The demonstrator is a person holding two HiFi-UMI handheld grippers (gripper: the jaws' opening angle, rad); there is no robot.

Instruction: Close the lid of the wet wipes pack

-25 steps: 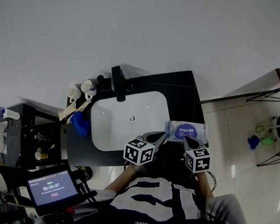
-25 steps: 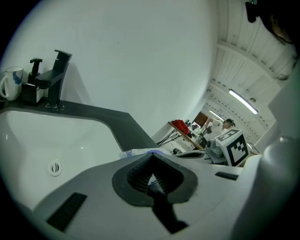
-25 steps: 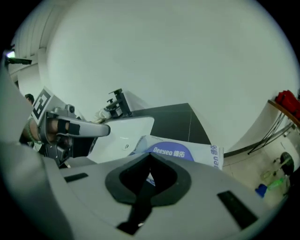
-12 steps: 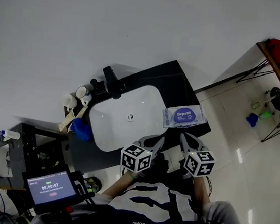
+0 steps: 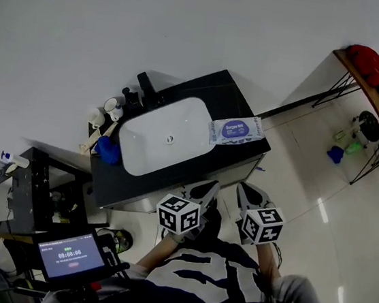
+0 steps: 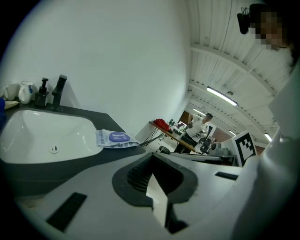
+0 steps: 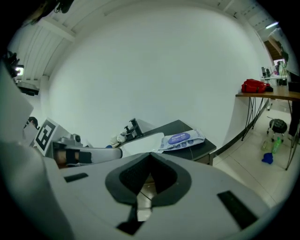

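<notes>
The left gripper (image 5: 207,186) and right gripper (image 5: 243,190) are hanging by the person's chest, jaws pressed together on nothing. Ahead, the wet wipes pack (image 5: 236,130) is lying on the dark worktop (image 5: 240,97) beside the sink (image 5: 142,150), well apart from both. Its lid is seemingly lying flat, so any next move means reaching in. Glossy floor (image 5: 311,190) is stretching beyond.

The wet wipes pack (image 5: 237,130) looks like soft, crinkled plastic film with a slight sheen, on a dark matt countertop (image 5: 232,95) beside a smooth, glossy white basin (image 5: 163,144), with a matt black tap (image 5: 146,83) and pale floor tiles (image 5: 320,204) polished enough to reflect light.
</notes>
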